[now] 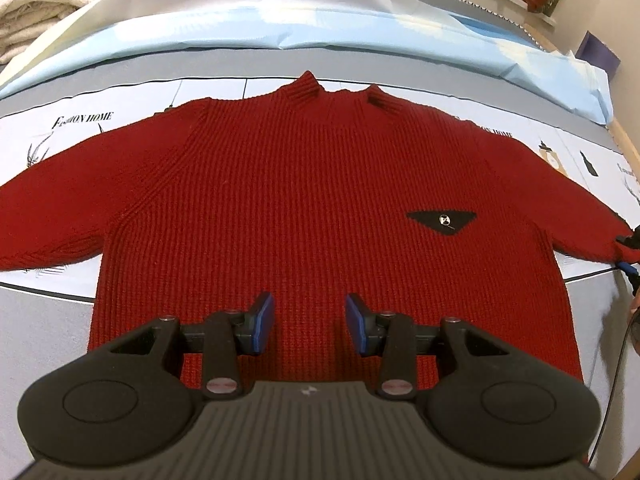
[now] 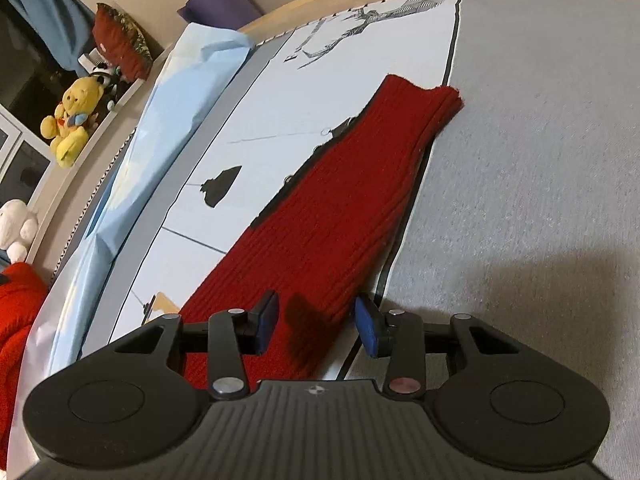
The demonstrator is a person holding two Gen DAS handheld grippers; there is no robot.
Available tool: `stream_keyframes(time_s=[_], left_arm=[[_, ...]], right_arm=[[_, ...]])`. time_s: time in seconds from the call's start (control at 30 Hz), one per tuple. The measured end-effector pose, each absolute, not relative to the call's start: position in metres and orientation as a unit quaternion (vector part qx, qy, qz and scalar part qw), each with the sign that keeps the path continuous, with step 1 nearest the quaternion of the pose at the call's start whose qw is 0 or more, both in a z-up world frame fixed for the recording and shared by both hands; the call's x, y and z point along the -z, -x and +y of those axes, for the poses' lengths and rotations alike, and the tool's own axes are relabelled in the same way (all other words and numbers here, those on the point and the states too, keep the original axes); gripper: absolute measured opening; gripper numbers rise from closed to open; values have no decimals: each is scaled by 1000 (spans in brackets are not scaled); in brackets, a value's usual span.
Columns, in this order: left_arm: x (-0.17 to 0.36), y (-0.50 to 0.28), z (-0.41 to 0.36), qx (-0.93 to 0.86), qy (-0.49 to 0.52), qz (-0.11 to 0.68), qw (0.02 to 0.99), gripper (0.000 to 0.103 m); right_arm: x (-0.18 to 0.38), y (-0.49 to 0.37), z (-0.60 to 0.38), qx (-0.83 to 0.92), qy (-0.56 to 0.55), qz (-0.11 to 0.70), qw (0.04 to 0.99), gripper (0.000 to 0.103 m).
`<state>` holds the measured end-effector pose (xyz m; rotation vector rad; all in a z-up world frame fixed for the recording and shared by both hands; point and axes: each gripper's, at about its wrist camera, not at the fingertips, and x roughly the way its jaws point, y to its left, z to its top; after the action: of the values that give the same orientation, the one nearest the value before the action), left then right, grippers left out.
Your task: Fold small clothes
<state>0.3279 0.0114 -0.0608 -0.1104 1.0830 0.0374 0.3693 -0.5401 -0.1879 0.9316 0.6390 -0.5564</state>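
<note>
One red sweater (image 1: 304, 200) lies flat on a printed bedspread (image 2: 520, 160).

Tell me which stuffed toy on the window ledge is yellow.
The bear sitting up on the ledge, next to a black-and-white toy. The other plush further along toward the camera is white.

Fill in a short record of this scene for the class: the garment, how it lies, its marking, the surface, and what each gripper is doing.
garment: red knitted sweater
lay: spread flat, front up, collar away from the left wrist camera, both sleeves out to the sides
marking: black triangular patch on the chest
surface: printed sheet on a grey bed cover
left gripper: open, above the lower body of the sweater
right gripper: open, jaws astride one sleeve, pads not pressing it
folding: not yet begun
</note>
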Motion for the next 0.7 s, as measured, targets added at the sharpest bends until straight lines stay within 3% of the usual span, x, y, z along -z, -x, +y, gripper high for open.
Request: stream_keyframes(time_s=[0.07, 0.17, 0.23, 0.43, 0.57, 0.7], left_arm=[[62, -328, 11, -18, 53, 516, 855, 44], [63, -328, 11, -18, 52, 516, 855, 44], [64, -328, 12, -18, 51, 516, 855, 44], [60, -328, 27, -26, 62, 513, 856, 44], [51, -328, 49, -39, 83, 504, 859, 44], [43, -327, 72, -54, 102, 496, 861, 44]], right_arm=[[188, -369, -542, 262, -434, 296, 810, 41], [190, -370, -545, 263, -430, 297, 811, 20], [191, -369, -548, 264, -430, 294, 812, 15], [161, -378, -527, 273, -359, 267, 851, 12], [108, -393, -476, 243, -236, 221, 915, 11], [53, -394, -363, 121, -55, 148, 980, 11]])
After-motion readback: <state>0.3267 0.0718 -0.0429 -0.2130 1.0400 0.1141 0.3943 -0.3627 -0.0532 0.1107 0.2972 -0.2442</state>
